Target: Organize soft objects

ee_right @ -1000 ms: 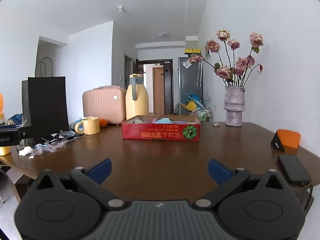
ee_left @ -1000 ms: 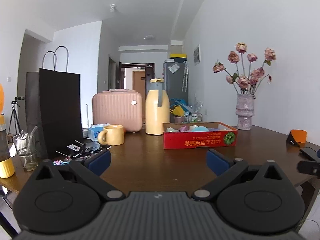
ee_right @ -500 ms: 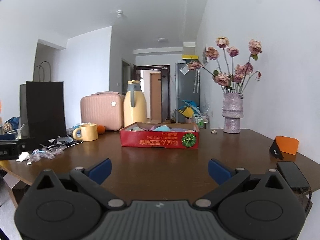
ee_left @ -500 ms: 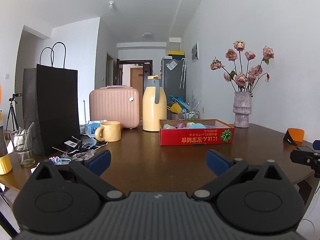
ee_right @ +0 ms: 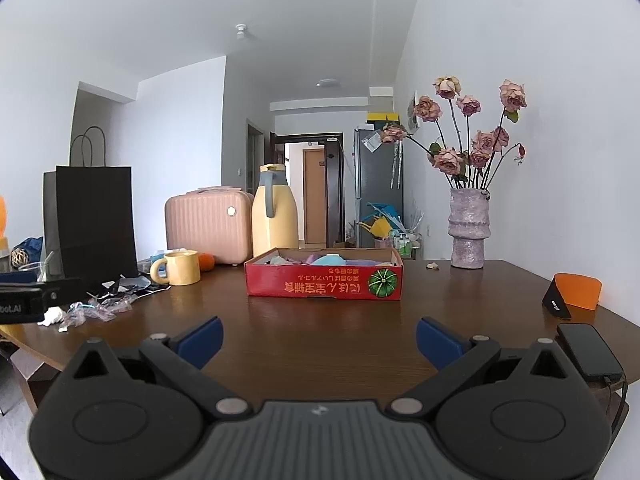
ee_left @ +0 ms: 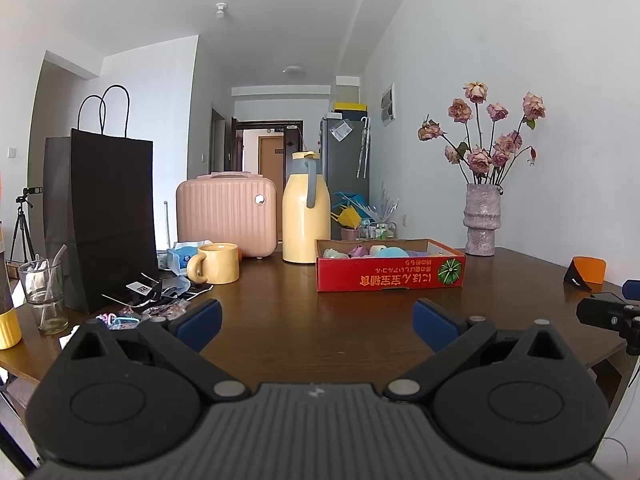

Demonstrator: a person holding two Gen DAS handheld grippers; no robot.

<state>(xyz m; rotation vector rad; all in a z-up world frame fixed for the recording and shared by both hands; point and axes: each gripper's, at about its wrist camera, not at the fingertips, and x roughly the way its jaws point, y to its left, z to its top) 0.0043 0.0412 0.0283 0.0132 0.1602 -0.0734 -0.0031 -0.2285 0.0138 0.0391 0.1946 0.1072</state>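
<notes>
Both claws are held low at the near edge of the dark polished wooden table (ee_right: 320, 332), level with its top. Left gripper (ee_left: 316, 322): jaws spread wide, nothing between the blue pads. Right gripper (ee_right: 319, 338): likewise spread wide and empty.

The task's things, a cluster of pastel soft objects (ee_left: 370, 252) (mint, lilac, cream and pale blue rounded lumps), lie inside the shallow red cardboard box with a printed melon on its side (ee_right: 324, 285), mid-table, well apart from both claws. From this low angle only their tops show over the rim; I cannot tell their count or how they are arranged. No other soft piece is evident on the bare wood near the box.

Judgement: this layout fits either soft pieces waiting in the box to be sorted, or pieces already gathered there. I will not commit to one.

Handling notes, should I reach into the box:
- Come in from above the rim; the cardboard wall is thin and light and would likely slide on the glossy top if nudged.
- The lumps look squashy, so close gently and centre the pads.
- Keep clear of the tall cream-yellow thermos jug with grey handle (ee_left: 306, 220) just behind the box's far left corner.
- The crinkly plastic wrappers (ee_right: 94, 308) at the left are rubbish, not task items, I judge.
</notes>
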